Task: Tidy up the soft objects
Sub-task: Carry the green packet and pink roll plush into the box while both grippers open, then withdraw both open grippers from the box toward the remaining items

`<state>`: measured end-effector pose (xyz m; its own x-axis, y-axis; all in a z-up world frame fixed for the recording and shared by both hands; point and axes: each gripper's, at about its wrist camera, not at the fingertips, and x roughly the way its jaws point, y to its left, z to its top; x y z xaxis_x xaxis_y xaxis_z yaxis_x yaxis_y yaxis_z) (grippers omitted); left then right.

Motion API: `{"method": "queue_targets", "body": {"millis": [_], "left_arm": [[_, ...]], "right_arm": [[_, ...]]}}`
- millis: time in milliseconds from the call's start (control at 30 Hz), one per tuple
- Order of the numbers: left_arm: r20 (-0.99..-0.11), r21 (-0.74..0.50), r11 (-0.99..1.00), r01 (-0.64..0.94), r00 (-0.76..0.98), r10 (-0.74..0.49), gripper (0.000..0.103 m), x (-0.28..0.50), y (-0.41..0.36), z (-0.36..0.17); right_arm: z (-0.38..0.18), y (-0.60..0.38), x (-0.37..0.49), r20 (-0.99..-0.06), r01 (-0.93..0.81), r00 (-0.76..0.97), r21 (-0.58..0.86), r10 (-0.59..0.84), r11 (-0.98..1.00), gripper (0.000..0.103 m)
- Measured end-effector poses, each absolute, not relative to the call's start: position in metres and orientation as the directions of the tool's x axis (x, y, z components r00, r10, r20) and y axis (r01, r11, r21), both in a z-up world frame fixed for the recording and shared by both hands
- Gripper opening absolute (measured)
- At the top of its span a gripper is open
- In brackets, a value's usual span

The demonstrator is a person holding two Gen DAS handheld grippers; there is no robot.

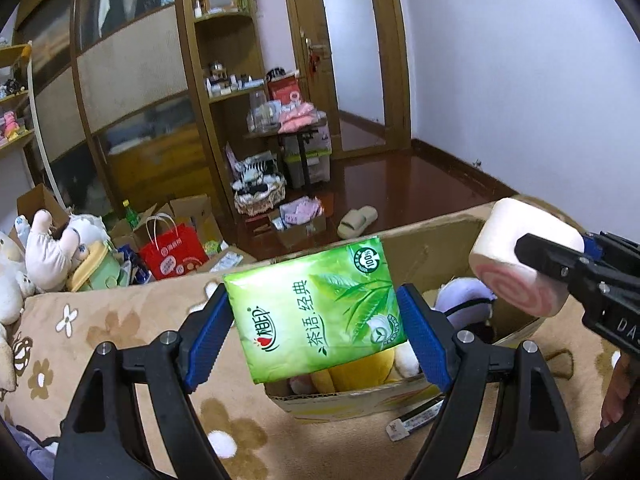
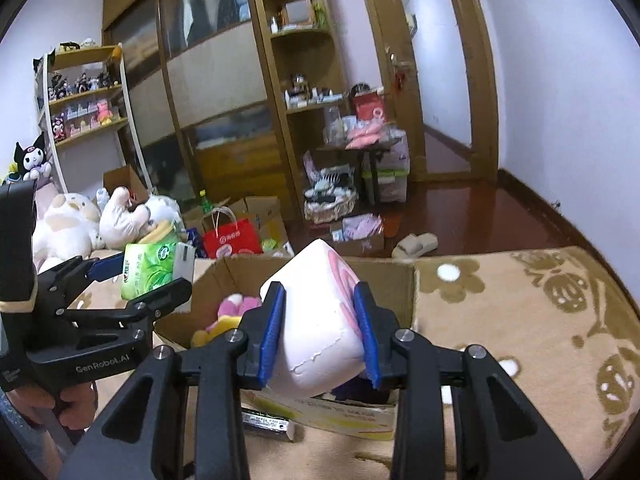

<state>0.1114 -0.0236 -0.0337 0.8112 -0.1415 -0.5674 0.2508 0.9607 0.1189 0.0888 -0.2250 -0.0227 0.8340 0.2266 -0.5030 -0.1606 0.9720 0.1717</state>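
Observation:
My left gripper (image 1: 316,320) is shut on a green tissue pack (image 1: 316,312) and holds it above the open cardboard box (image 1: 424,252); the gripper also shows in the right wrist view (image 2: 136,276) with the pack (image 2: 148,270). My right gripper (image 2: 318,328) is shut on a white plush roll with a pink swirl end (image 2: 320,320), held over the same box (image 2: 384,276). The roll shows at the right of the left wrist view (image 1: 524,256). Plush toys lie inside the box: a yellow one (image 1: 360,368), a purple-white one (image 1: 464,300) and a pink one (image 2: 236,306).
The box sits on a beige flower-patterned blanket (image 2: 520,320). Plush toys (image 2: 76,220) and a red paper bag (image 2: 232,240) lie at the left. A small flat packet (image 1: 416,420) lies by the box's near side. Beyond are the wardrobe, shelves, a slipper (image 2: 416,245) and cluttered floor.

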Motion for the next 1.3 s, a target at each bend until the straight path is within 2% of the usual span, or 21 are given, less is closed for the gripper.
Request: {"method": "queue_targets", "body": {"millis": [367, 700, 767, 833, 967, 1133, 1300], "left_arm": [[-0.631, 0.078, 0.968, 0.241, 0.763, -0.139, 0.081, 0.140, -0.019, -0.057], [-0.654, 0.078, 0.967, 0.243, 0.745, -0.134, 0.082, 0.140, -0.021, -0.058], [-0.652, 0.080, 0.966, 0.246, 0.746, -0.136, 0.085, 0.139, -0.020, -0.056], [-0.645, 0.084, 0.965, 0.249, 0.752, -0.138, 0.092, 0.135, -0.021, -0.054], [-0.639, 0.105, 0.965, 0.240, 0.760, -0.120, 0.093, 0.131, -0.021, -0.053], [-0.659, 0.097, 0.968, 0.232, 0.744, -0.113, 0.096, 0.128, -0.017, -0.053], [-0.662, 0.075, 0.973, 0.219, 0.740, -0.116, 0.100, 0.120, -0.012, -0.047]], "right_arm": [[-0.054, -0.226, 0.112, -0.562, -0.141, 0.798, 0.173, 0.216, 0.975, 0.043], [-0.057, -0.229, 0.110, -0.575, -0.136, 0.787, 0.188, 0.221, 0.973, 0.047], [-0.056, -0.230, 0.110, -0.572, -0.135, 0.789, 0.197, 0.226, 0.971, 0.053], [-0.055, -0.231, 0.107, -0.564, -0.128, 0.795, 0.204, 0.223, 0.971, 0.063], [-0.054, -0.232, 0.102, -0.560, -0.121, 0.798, 0.214, 0.224, 0.969, 0.067], [-0.048, -0.232, 0.095, -0.552, -0.110, 0.805, 0.219, 0.216, 0.970, 0.089], [-0.045, -0.231, 0.087, -0.559, -0.108, 0.803, 0.206, 0.208, 0.973, 0.099]]}}
